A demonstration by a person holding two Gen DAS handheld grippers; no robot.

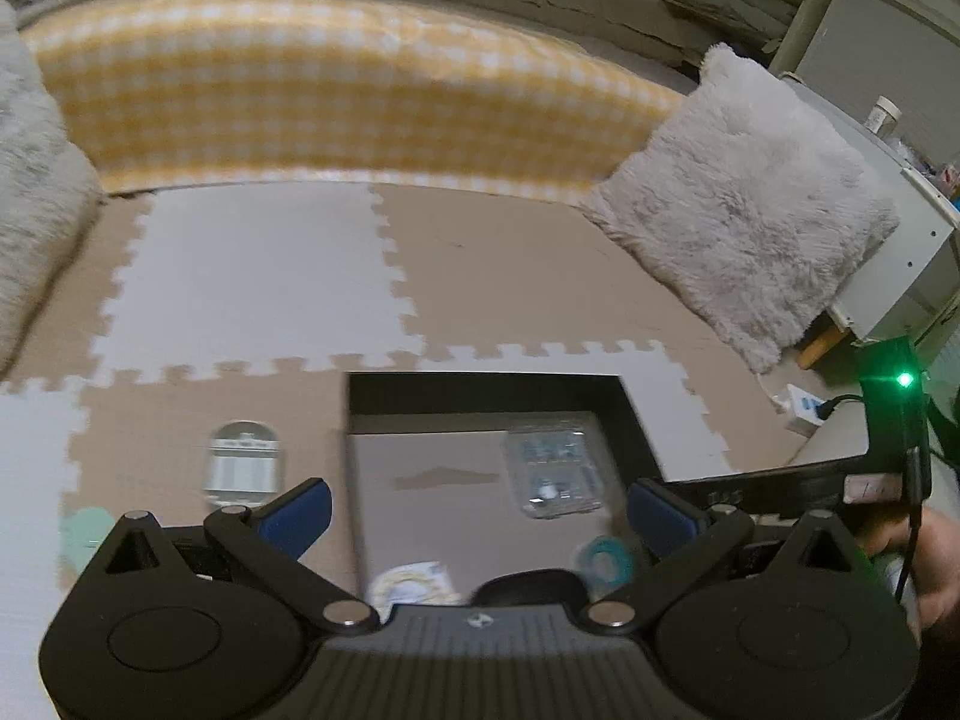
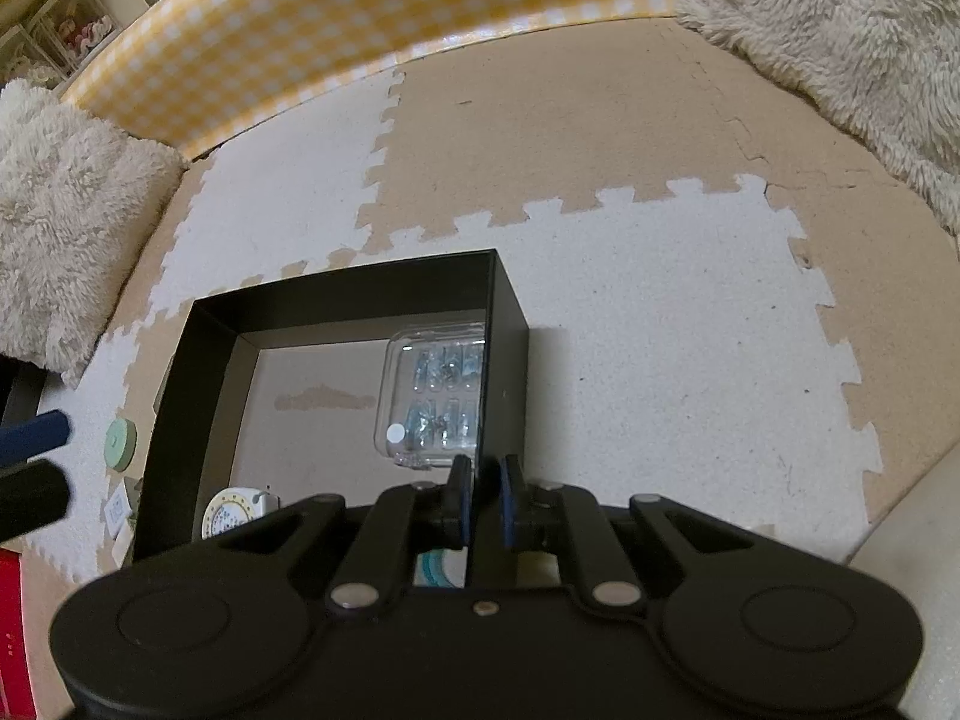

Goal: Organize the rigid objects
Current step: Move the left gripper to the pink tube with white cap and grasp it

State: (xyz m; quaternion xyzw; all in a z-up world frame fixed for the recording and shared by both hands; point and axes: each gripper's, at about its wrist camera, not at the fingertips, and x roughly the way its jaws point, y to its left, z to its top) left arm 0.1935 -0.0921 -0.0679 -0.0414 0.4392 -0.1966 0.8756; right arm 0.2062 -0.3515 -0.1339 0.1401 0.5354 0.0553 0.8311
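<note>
A black open box (image 2: 210, 348) stands on the foam mat; it also shows in the left wrist view (image 1: 636, 414). Inside lie a clear plastic case of small parts (image 2: 432, 396) (image 1: 552, 468), a round white-and-yellow item (image 2: 231, 513) (image 1: 411, 585) and a teal ring (image 1: 603, 558) (image 2: 433, 569). My right gripper (image 2: 485, 495) is shut on the box's right wall near its front corner. My left gripper (image 1: 480, 510) is open and empty above the box's front left. A round clear container (image 1: 243, 468) lies on the mat left of the box. A mint disc (image 2: 120, 444) lies further left.
A yellow checkered cushion edge (image 1: 336, 90) runs along the back. Fluffy grey pillows lie at the right (image 1: 756, 198) and left (image 2: 66, 210). A white cabinet (image 1: 900, 228) stands at the far right. A red object (image 2: 12, 630) sits at the left edge.
</note>
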